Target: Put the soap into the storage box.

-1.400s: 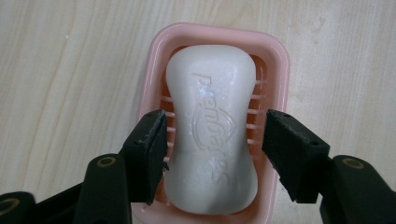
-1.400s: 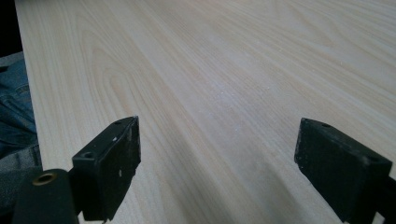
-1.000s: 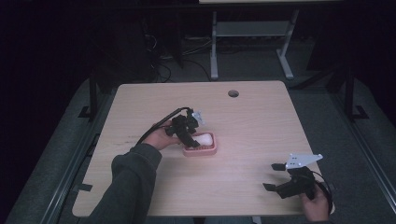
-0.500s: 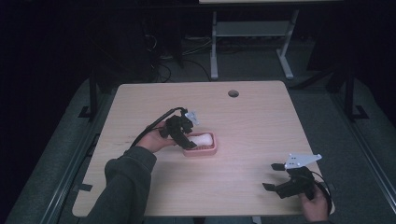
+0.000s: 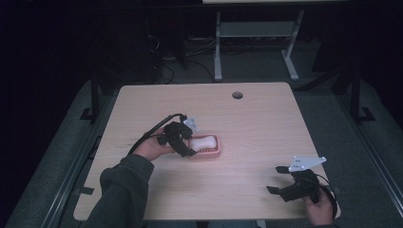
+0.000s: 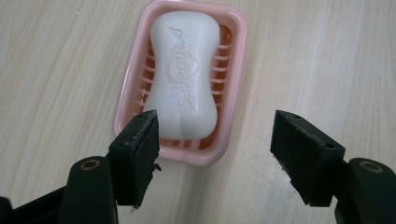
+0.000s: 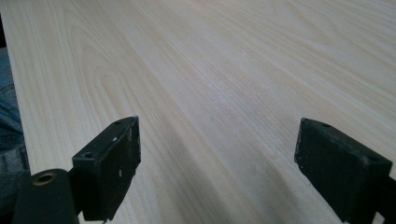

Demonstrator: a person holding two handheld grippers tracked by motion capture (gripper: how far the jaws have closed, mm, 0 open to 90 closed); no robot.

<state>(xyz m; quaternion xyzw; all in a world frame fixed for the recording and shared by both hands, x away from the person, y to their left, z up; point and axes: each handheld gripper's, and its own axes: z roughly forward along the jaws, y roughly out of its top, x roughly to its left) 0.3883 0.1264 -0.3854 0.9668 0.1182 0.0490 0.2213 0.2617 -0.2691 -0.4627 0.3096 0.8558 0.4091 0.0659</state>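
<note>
High view dim, room beyond table (image 5: 266,123) near black from 9 through 3 o'clock; tabletop only lit zone, soft and slightly grainy. Left gripper view bright, even overhead light, soap (image 6: 185,74) embossing sharp, mild sheen, faint shadow under dish (image 6: 236,93). Right gripper view: wood grain crisp, soft shadows at 6 o'clock, near jaws slightly blurred.

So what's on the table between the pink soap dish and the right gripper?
Nothing: the high view shows bare tabletop from the pink soap dish to the right gripper.
</note>
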